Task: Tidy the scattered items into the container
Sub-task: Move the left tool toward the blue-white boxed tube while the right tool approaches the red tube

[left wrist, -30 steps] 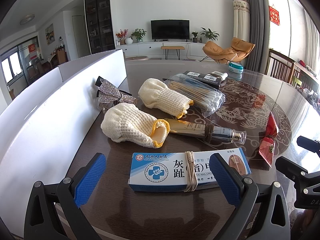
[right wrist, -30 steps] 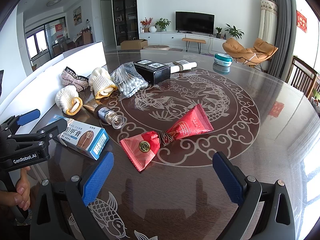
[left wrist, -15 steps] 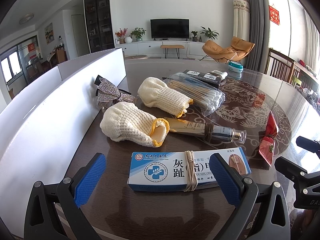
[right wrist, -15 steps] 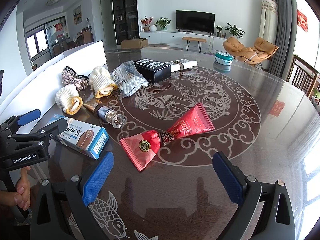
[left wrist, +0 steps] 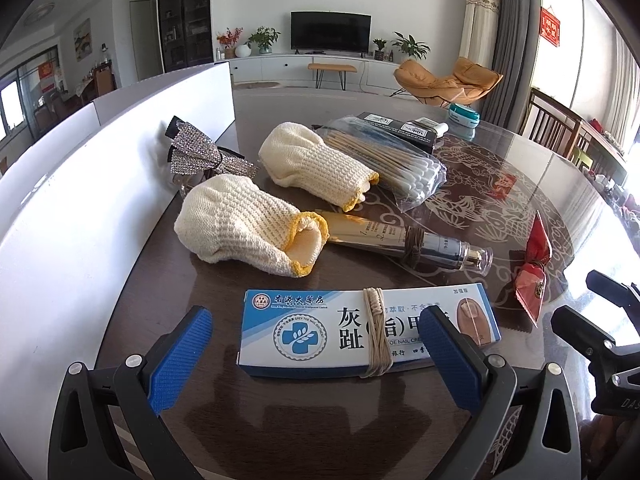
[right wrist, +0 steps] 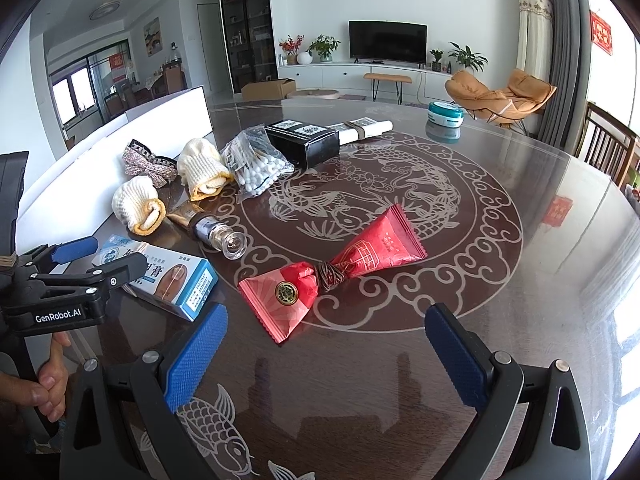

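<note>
Low over the table (right wrist: 520,280), left gripper (left wrist: 316,354) straddles the ointment box (left wrist: 312,328), jaws wide, empty; right gripper (right wrist: 324,354) likewise.

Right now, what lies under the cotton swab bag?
The swab bag lies partly over a black box at its far end, the table under the rest. Anything else beneath is hidden.

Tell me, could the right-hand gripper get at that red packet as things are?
Probably yes: the right gripper is open, and the red packet lies just ahead of it on bare table, with nothing between.
</note>
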`<state>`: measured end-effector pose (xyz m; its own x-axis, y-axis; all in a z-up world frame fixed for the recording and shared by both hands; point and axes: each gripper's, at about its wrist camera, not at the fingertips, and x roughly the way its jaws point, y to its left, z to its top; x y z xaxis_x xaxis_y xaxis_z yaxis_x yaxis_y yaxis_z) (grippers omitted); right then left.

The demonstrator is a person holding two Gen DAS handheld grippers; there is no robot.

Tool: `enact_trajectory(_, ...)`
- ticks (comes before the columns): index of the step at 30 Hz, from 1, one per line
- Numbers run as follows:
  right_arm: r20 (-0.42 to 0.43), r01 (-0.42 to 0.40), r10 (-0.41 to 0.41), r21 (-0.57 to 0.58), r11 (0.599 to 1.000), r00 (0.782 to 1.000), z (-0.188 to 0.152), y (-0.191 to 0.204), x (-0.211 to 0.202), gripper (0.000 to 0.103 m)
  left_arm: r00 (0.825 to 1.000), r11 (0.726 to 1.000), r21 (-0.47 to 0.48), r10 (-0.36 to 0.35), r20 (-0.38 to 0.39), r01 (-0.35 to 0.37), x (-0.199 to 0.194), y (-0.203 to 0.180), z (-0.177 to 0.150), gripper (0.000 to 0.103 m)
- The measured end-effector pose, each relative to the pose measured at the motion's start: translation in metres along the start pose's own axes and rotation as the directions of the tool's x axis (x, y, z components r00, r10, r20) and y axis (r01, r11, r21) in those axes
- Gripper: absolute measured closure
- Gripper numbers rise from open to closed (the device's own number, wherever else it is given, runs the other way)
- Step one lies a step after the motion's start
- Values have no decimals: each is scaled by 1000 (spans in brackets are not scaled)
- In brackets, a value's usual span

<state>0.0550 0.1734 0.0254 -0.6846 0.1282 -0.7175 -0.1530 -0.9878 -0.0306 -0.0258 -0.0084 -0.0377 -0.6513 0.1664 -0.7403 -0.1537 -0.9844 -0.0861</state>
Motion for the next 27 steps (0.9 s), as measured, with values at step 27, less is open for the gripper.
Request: enact_trajectory(27, -21, -36, 37, 51, 998, 999, -1, -5, -6, 3, 987, 977, 190, -66, -143, 93, 90, -42, 85, 0)
